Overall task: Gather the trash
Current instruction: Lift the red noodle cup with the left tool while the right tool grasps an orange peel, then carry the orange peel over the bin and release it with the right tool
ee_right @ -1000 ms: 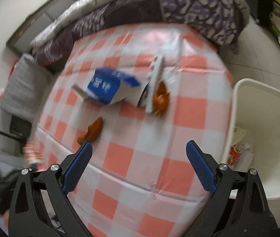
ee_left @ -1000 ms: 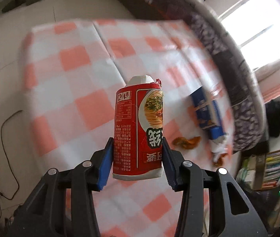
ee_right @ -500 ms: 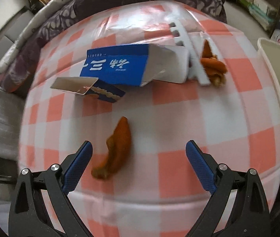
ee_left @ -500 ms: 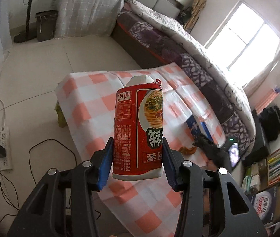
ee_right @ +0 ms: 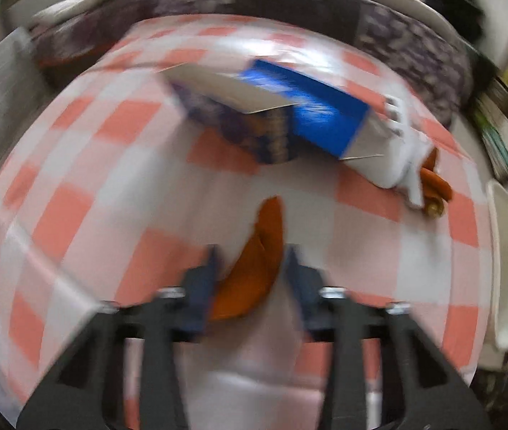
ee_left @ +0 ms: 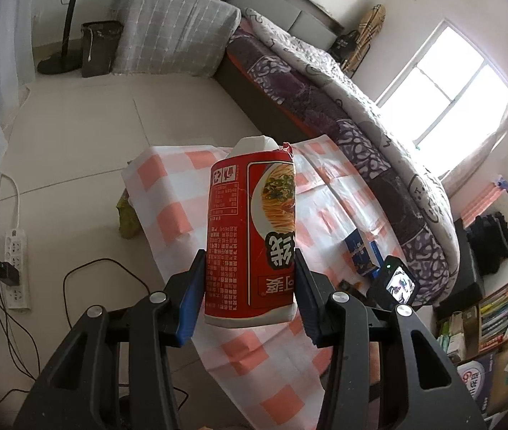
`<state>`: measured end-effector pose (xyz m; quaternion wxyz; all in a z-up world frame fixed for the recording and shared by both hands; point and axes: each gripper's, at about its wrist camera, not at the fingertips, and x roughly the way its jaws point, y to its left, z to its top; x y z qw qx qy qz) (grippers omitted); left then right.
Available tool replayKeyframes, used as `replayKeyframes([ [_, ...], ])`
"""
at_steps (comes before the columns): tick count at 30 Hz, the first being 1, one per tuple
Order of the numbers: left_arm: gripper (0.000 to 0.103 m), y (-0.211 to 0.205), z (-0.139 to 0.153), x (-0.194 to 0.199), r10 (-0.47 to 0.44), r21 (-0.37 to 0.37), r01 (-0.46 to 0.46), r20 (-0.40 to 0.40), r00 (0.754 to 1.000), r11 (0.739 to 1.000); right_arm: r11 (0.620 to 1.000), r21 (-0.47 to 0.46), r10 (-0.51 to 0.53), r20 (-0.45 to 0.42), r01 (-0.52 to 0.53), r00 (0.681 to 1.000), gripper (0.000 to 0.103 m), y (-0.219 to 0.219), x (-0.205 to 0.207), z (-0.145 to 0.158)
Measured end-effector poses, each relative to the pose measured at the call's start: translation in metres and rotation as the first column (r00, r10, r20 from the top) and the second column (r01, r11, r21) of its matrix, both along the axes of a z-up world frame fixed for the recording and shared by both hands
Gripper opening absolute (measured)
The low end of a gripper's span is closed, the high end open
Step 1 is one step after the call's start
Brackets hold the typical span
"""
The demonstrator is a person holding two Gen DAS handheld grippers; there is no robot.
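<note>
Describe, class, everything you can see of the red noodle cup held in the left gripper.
The red noodle cup is a tall paper container, printed with a noodle photo, white small print and upside-down Chinese characters. White shows at both ends, and the red wrap is torn at its far edge. It is clamped near its nearer end in the left gripper, a blue pad pressing each side, and held in the air above the checked tablecloth, touching nothing else.
</note>
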<state>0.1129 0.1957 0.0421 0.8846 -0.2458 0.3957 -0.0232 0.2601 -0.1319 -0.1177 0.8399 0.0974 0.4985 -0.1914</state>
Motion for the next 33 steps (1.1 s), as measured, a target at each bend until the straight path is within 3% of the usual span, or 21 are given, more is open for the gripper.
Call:
replayKeyframes([
  [7,0.046,-0.006,0.001,-0.006,-0.028,0.023,0.028,0.015,0.999,0.999,0.971,-0.008,0.237,-0.014,-0.238,0.971,0.018,0.038,-0.034,0.003],
  [14,0.046,0.000,0.000,-0.010,-0.017,0.008,0.017,0.024,1.000,1.000,0.938,0.060,0.341,0.028,-0.342,0.940,0.017,0.060,-0.063,0.021],
  [33,0.046,-0.004,0.000,-0.008,-0.041,-0.044,0.042,0.042,0.998,0.998,0.865,0.146,0.436,0.253,-0.480,0.863,0.017,0.043,-0.101,0.119],
])
